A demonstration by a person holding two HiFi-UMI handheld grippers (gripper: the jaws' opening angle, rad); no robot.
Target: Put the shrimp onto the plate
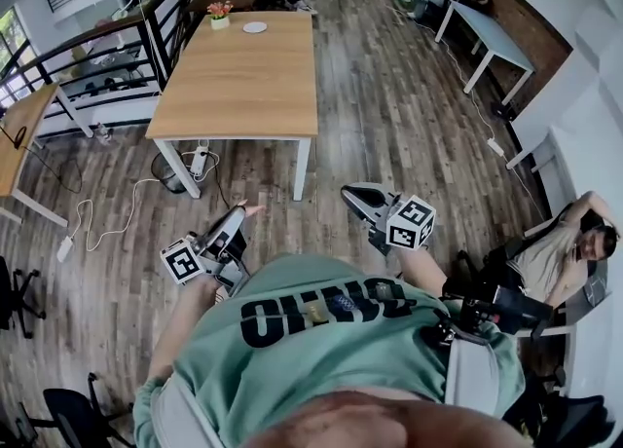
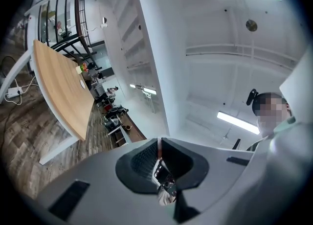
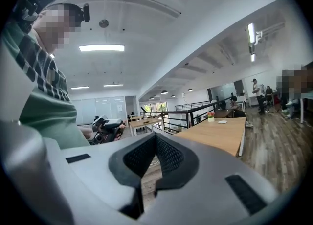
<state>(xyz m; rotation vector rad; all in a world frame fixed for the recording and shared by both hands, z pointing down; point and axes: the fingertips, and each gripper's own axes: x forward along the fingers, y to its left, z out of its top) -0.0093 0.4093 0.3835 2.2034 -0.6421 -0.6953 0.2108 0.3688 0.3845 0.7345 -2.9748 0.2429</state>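
Observation:
A white plate (image 1: 254,27) lies at the far end of a wooden table (image 1: 238,86), beside a small flower pot (image 1: 219,16); it also shows far off in the right gripper view as the plate (image 3: 222,122). My left gripper (image 1: 243,212) is held in the air in front of the person's body, well short of the table. It is shut on a thin pinkish shrimp (image 1: 253,209), seen as a reddish strip of shrimp (image 2: 159,148) between the jaws of the left gripper (image 2: 159,146). My right gripper (image 1: 348,193) hovers alongside, and in its own view the right gripper (image 3: 155,137) has its tips together with nothing in them.
The table has white legs (image 1: 302,168), with cables and a power strip (image 1: 200,159) on the wood floor beneath. A black railing (image 1: 146,42) runs to its left, office chairs (image 1: 19,300) stand near left, and a seated person (image 1: 565,251) is at right.

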